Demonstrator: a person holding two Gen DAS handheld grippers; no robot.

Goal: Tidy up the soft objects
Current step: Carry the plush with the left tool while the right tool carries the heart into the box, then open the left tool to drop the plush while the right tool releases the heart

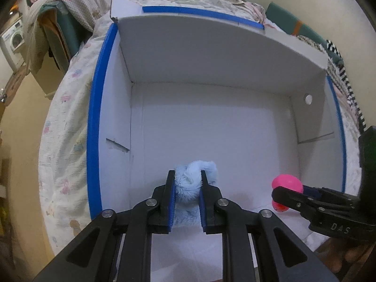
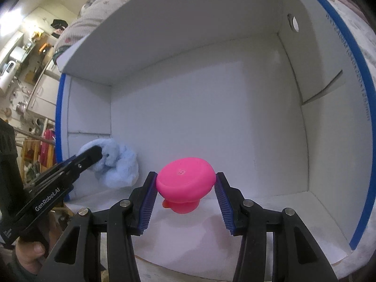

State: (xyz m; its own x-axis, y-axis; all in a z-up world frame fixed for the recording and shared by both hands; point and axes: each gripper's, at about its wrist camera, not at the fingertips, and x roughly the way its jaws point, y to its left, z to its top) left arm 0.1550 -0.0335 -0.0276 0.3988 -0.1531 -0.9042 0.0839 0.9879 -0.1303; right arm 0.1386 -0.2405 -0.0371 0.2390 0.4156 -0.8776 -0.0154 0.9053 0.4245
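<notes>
A light blue plush toy (image 1: 195, 178) is pinched between the pads of my left gripper (image 1: 187, 174), low inside a white box with blue edges (image 1: 98, 108). It also shows in the right wrist view (image 2: 117, 164), near the box's left wall, with the left gripper (image 2: 94, 155) on it. My right gripper (image 2: 185, 176) is shut on a pink soft toy (image 2: 185, 176) with a round cap and a small orange part below, just above the box floor. In the left wrist view the pink toy (image 1: 285, 183) and the right gripper (image 1: 277, 191) are at the right.
The box (image 2: 329, 122) lies open on a bed with a pale printed quilt (image 1: 68, 122). Its far wall has an overhanging flap (image 1: 211, 47). A striped cloth (image 1: 345, 80) lies right of the box. A washing machine (image 1: 14, 40) and shelves (image 2: 30, 65) are in the room behind.
</notes>
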